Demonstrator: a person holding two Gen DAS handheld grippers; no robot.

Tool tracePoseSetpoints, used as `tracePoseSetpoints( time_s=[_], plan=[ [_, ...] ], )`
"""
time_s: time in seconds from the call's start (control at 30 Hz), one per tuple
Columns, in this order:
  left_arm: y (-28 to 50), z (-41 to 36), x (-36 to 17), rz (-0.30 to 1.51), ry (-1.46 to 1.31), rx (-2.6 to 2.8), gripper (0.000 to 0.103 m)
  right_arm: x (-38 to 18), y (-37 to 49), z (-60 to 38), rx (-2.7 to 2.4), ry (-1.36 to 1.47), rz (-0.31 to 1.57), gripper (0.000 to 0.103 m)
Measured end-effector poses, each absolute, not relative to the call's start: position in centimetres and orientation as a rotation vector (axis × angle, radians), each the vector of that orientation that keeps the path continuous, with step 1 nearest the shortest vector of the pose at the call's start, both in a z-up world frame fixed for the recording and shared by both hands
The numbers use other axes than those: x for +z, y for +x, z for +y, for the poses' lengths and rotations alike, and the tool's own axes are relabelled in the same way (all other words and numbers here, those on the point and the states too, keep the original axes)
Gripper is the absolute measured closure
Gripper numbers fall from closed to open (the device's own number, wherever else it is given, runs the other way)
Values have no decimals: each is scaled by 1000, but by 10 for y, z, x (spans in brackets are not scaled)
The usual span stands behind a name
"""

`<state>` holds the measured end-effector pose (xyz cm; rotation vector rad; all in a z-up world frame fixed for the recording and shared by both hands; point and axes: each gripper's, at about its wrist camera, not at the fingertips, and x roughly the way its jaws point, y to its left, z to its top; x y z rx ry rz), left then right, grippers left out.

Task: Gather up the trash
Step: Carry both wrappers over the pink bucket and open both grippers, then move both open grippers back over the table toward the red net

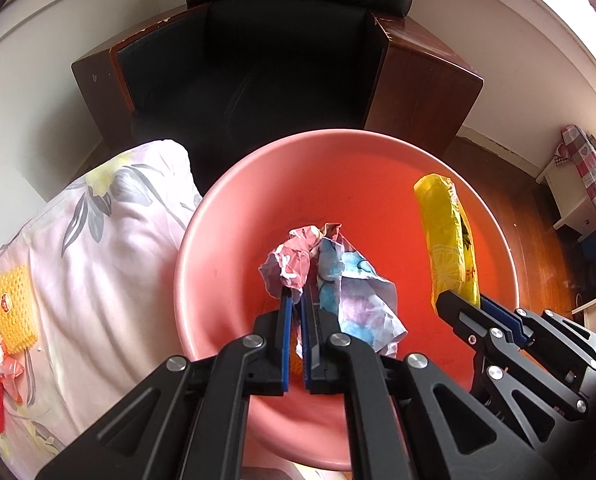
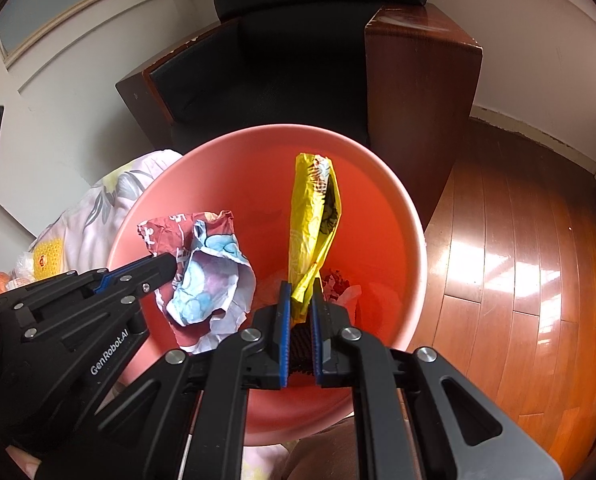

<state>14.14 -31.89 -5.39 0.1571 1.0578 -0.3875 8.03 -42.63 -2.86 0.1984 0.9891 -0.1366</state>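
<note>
A pink round bin stands open below both grippers. My left gripper is shut on a crumpled printed paper wrapper, red, blue and white, held over the bin's mouth. My right gripper is shut on a crinkled yellow plastic wrapper, which sticks up above the bin's inside. At the bottom of the bin lie a few scraps of red and white trash.
A black leather armchair with brown wooden sides stands behind the bin. A floral pillow lies left, with yellow foam netting and red scraps on it. Glossy wooden floor spreads to the right.
</note>
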Motion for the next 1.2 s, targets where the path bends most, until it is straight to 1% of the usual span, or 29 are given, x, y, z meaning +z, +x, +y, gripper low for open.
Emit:
tracePoseSetpoints(
  time_s=[0.17, 0.27, 0.33, 0.37, 0.4, 0.6, 0.93, 1.2],
  plan=[
    [144, -318, -57, 1062, 159, -372, 98, -30, 83, -425, -154, 188, 993, 94],
    [144, -318, -58, 1066, 159, -375, 91, -33, 84, -426, -158, 199, 1003, 93],
    [143, -318, -57, 1061, 163, -375, 84, -33, 85, -427, -160, 205, 1003, 90],
    [143, -317, -57, 1057, 164, -375, 77, -33, 84, -427, -163, 205, 1000, 89],
    [142, -317, -56, 1051, 165, -373, 73, -32, 84, -428, -164, 205, 997, 88],
    [140, -313, -51, 1042, 153, -378, 72, -30, 81, -430, -167, 205, 990, 84],
    [132, -303, -38, 1017, 122, -388, 71, -23, 76, -425, -168, 191, 975, 83],
    [112, -290, -17, 948, 111, -408, 71, -9, 63, -410, -160, 170, 932, 83]
  ],
)
